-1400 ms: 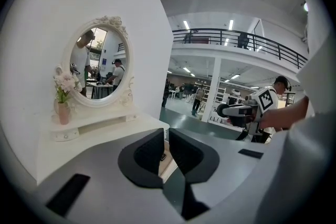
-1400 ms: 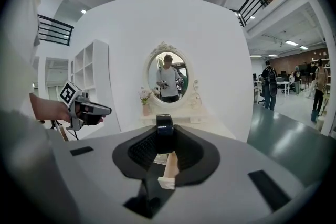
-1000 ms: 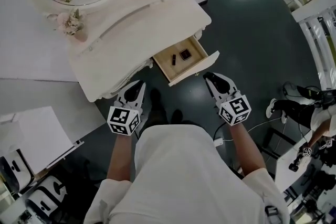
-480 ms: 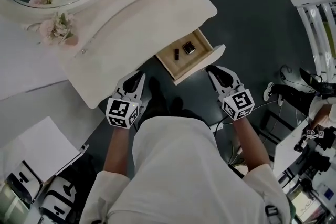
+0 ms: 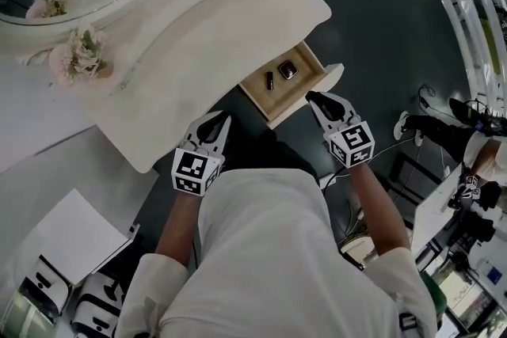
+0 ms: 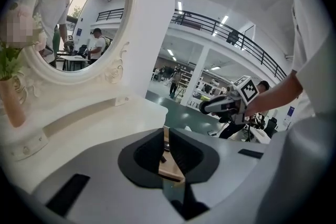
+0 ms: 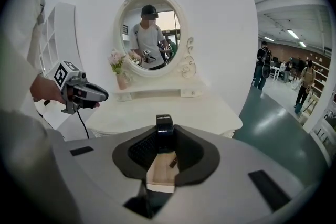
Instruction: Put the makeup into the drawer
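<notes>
Left gripper (image 5: 222, 123) hangs by the table (image 5: 198, 28) front edge, left of the open drawer (image 5: 285, 115). Its jaws are pinched nearly together w/ nothing in them; only a sliver of drawer wood shows thru the gap in the left gripper view.

Drawer is pulled out & already has 2 pcs in it. One is a slim dark stick (image 5: 269, 81), lying flat, long axis approx up-down in head view and a bit skewed to the drawer walls. The other is a square compact (image 5: 287, 70), flat, just right of it, apart from it.

Right gripper (image 5: 314, 99) is at the drawer's front panel, tips over the right end. Its jaws are clenched on a black makeup piece (image 7: 164, 127). In the right gripper view that piece stands lengthwise up-down between the pads, top end poking past the jaw tips, w/ the drawer floor below it. Head view is too small to show which way it points.

Progress, prob: well along, 2 in & a 3rd held at the drawer. Left to do: lower it in, let go, maybe shut the drawer. No other makeup seen on the table.
</notes>
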A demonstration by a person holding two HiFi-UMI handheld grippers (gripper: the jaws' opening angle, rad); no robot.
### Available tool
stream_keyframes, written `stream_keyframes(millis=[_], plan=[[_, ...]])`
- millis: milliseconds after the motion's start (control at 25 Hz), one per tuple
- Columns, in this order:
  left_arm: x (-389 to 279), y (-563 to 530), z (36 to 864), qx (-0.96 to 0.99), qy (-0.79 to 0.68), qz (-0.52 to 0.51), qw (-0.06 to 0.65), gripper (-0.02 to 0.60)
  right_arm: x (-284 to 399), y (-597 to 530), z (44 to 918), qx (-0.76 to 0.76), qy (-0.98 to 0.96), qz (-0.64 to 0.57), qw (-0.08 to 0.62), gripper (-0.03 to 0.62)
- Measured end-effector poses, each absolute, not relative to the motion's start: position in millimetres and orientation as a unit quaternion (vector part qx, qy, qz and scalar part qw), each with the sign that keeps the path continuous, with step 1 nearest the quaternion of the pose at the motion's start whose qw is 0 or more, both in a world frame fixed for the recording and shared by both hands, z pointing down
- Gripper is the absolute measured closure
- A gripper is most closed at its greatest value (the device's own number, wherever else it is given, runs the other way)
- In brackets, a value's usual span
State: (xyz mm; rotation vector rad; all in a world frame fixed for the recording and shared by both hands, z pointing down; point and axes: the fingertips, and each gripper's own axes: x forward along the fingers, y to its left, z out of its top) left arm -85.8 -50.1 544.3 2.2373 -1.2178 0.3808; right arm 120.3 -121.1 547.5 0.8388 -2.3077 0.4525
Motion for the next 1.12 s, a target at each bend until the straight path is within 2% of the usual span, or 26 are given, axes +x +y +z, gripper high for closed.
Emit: stream_keyframes(millis=[600, 1120], plan=[[-87.2, -49.1, 580.4, 0.793, -0.492, 0.150, 0.328, 0.541, 106.9, -130.2, 648.3, 0.221, -0.849, 0.211, 0.432, 0.508], [-65.1, -59.4, 615.3, 0.744, -0.542, 0.155, 0.359, 0.541, 73.7, -136.2, 745.0, 0.107, -0.834, 0.232, 0.488, 0.508]])
